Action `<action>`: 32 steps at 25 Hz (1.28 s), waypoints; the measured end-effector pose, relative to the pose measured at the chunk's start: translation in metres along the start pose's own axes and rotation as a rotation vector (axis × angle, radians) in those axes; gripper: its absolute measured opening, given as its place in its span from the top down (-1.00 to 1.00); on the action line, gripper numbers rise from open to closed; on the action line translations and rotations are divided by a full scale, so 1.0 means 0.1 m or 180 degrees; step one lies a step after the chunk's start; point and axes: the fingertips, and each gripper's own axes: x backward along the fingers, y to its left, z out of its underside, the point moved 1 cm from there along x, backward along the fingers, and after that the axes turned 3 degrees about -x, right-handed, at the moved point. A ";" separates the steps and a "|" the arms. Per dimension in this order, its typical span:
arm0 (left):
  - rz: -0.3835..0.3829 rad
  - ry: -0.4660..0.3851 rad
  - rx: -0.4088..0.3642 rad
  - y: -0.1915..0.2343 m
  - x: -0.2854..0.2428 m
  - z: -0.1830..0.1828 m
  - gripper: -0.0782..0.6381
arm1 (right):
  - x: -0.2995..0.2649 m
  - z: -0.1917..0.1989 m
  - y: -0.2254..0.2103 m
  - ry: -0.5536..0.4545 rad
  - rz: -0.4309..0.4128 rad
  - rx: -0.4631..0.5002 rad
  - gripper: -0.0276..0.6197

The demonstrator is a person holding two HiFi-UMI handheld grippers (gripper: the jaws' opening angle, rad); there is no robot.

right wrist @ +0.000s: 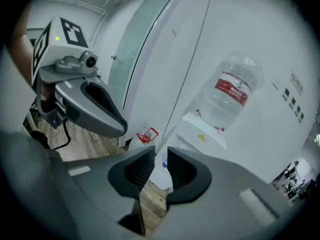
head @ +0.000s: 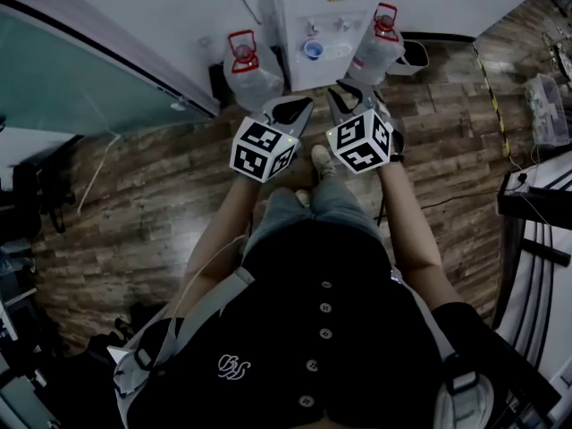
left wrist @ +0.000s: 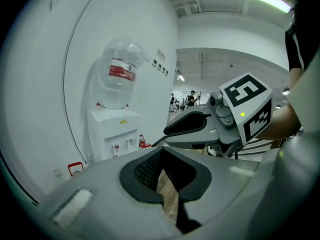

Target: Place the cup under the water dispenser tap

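A small blue cup [head: 312, 49] stands in the recess of the white water dispenser [head: 290, 12], below its taps. In the right gripper view the cup [right wrist: 164, 161] shows far off through the gap between my jaws. Both grippers are held up in front of the person, well short of the dispenser. My left gripper [head: 288, 107] has its pads a little apart, with only wooden floor showing between them [left wrist: 167, 184]. My right gripper [head: 349, 92] is open too, nothing between its pads [right wrist: 156, 171]. An upturned clear bottle [right wrist: 232, 91] tops the dispenser.
Two spare water bottles with red handles stand on the floor, one left [head: 250, 65] and one right [head: 380, 43] of the dispenser. A glass partition [head: 71, 79] runs along the left. A rack with cables [head: 536, 204] stands at the right. People [left wrist: 190, 100] stand far off.
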 end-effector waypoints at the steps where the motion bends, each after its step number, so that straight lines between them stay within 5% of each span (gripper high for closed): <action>1: 0.0000 -0.0039 0.0007 -0.03 0.03 -0.03 0.77 | 0.06 -0.02 -0.01 -0.0032 0.0023 -0.0062 0.69; 8: 0.0022 -0.0149 0.0143 -0.23 0.17 -0.13 0.77 | 0.44 -0.08 0.09 -0.0164 0.0128 -0.0185 0.91; 17: -0.0007 -0.0256 0.0277 -0.39 0.33 -0.13 0.77 | 0.63 -0.10 0.38 -0.0350 -0.0108 -0.0460 0.91; 23: -0.0076 -0.0306 0.0427 -0.39 0.43 -0.09 0.77 | 0.74 -0.12 0.42 -0.0516 -0.0446 -0.1116 0.91; 32: -0.0253 -0.0301 0.0450 -0.40 0.46 -0.07 0.77 | 0.83 -0.03 0.45 -0.0518 -0.0272 -0.1214 0.91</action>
